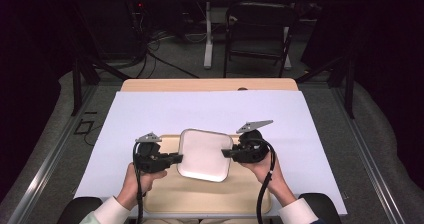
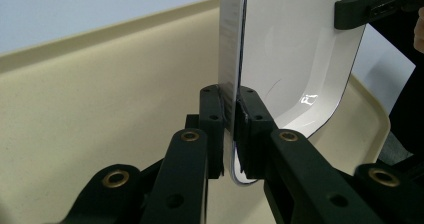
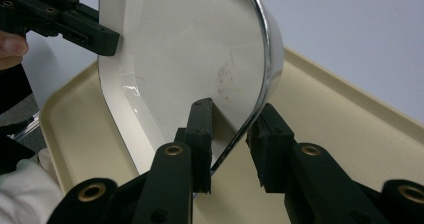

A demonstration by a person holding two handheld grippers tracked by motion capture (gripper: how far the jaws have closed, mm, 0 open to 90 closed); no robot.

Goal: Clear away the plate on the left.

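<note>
A white square plate (image 1: 204, 154) with rounded corners sits in the lower middle of the high view, above a beige tray (image 1: 165, 194) that lies on a table (image 1: 150, 114) covered in white paper. A person's two hands come in from the bottom edge, each holding a black claw.

The left claw (image 1: 176, 158), at the plate's left edge, is clamped on the plate's rim. In the left gripper view its two jaws press on either side of the thin rim (image 2: 231, 134), low in the centre of the frame, with the plate (image 2: 295, 59) rising edge-on to the top.

The right claw (image 1: 226, 153) is at the plate's right edge. In the right gripper view its jaws straddle the rim (image 3: 235, 139) at a narrow opening: the left jaw lies against the plate's inner face, and a small gap shows between the rim and the right jaw. The plate (image 3: 190, 49) fills the upper centre there, with faint brown specks on its surface, and the tray (image 3: 340, 119) lies behind it.

A dark chair (image 1: 257, 34) stands on the floor beyond the table, near the top of the high view.
</note>
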